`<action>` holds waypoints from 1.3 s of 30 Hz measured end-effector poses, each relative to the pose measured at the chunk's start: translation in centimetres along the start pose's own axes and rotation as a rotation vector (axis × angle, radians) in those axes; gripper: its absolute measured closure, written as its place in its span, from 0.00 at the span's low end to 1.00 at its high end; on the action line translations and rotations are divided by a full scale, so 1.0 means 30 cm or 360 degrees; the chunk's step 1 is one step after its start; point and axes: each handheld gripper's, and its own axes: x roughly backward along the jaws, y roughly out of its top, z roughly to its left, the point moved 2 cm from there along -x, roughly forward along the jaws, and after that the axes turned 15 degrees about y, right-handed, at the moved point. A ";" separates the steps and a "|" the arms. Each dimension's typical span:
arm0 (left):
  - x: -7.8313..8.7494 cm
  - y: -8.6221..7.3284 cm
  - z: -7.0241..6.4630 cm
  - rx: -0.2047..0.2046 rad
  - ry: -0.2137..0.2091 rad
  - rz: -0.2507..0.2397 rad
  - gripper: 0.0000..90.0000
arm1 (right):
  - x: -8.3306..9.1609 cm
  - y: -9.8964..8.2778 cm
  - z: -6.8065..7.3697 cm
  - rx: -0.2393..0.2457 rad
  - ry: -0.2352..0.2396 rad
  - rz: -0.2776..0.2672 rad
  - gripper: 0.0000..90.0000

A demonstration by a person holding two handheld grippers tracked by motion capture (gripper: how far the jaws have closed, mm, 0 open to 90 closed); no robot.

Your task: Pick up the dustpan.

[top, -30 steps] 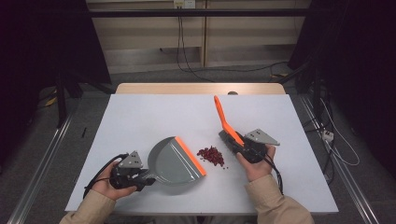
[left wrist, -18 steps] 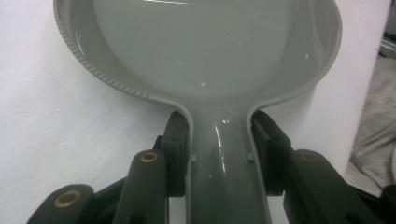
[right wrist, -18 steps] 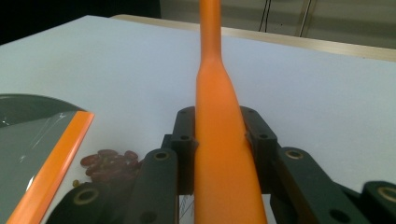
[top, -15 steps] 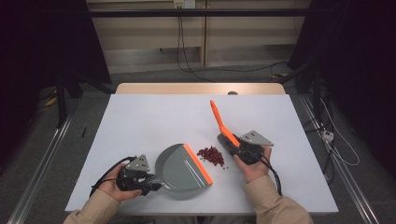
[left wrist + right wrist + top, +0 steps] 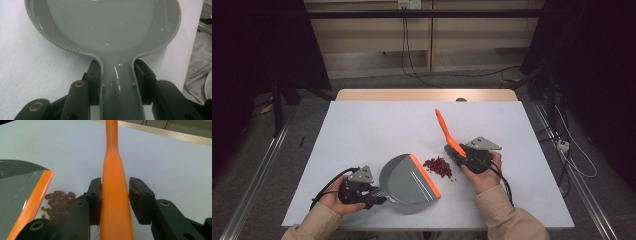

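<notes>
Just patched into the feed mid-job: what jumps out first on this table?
The orange brush handle sticks up steeply from the right gripper right of centre; its jaws have just been opening, with a gap at one pad in the right gripper view. Beside it lies a small pile of red beans, just off the orange lip of the grey dustpan. The left gripper clamps the dustpan's handle at the near left.

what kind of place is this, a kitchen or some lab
Likely a lab or recording room, not a kitchen: a bare white table stands among dark curtains, with loose black cables trailing across the grey floor behind it.
</notes>
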 end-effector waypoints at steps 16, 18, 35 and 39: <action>-0.024 0.017 -0.004 0.0005 -0.0025 0.0022 0.70 | -0.003 0.010 0.035 -0.0010 -0.0011 0.0114 0.79; -0.026 0.018 -0.003 0.0009 -0.0029 0.0024 0.70 | -0.009 0.009 0.047 -0.0013 -0.0021 0.0106 0.79; -0.050 0.043 -0.032 -0.0010 -0.0067 0.0058 0.70 | -0.026 0.002 0.095 0.0009 -0.0070 0.0083 0.79; -0.061 0.053 -0.038 -0.0002 -0.0089 0.0058 0.70 | -0.030 -0.001 0.104 0.0011 -0.0079 0.0071 0.79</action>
